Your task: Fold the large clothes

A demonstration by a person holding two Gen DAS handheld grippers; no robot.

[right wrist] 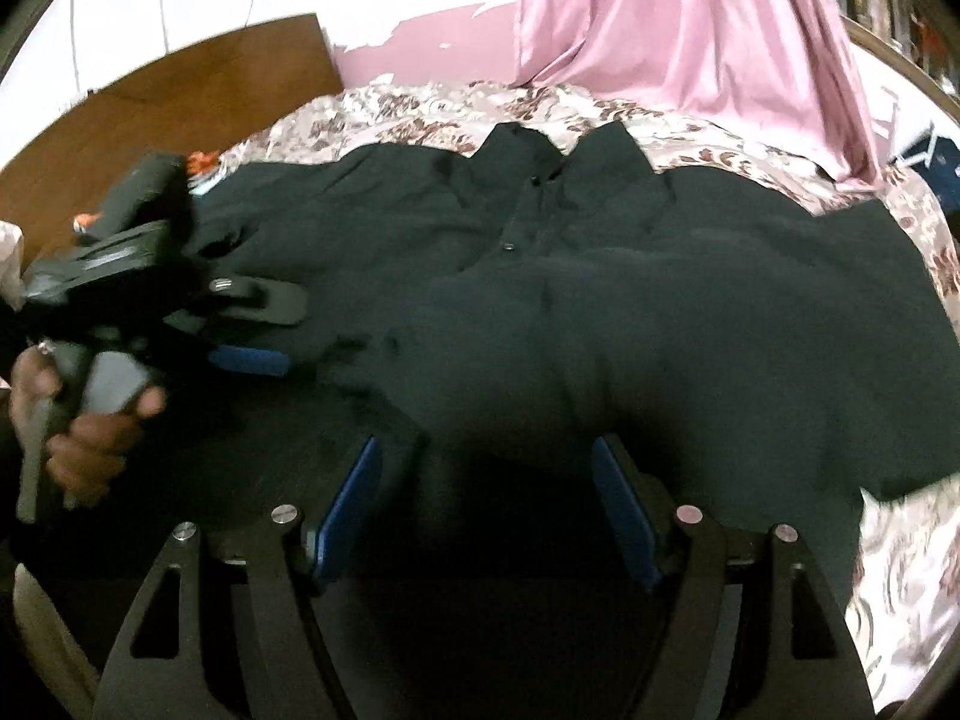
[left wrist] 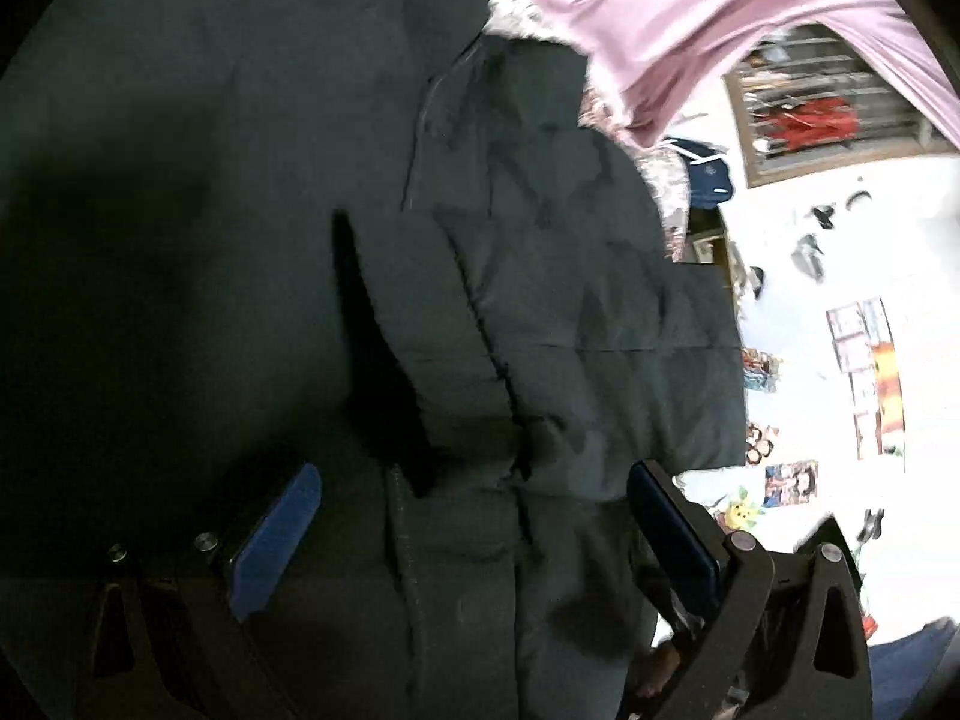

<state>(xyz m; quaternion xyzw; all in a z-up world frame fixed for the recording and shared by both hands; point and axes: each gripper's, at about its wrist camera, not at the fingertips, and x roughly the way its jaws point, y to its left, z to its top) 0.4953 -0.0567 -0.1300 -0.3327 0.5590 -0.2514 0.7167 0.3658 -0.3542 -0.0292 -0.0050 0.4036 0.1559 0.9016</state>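
Both tools spread: left tool (left wrist: 474,531) over black coat (right wrist: 600,300) sleeve edge; right tool (right wrist: 489,504) above hem.

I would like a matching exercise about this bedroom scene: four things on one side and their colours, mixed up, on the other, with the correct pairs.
Things:
1. jacket
2. curtain
3. bedspread
4. pads on the right gripper fingers

Colours:
A. blue
B. floral, cream and reddish-brown
C. dark, nearly black
D. pink

Pairs: 1-C, 2-D, 3-B, 4-A
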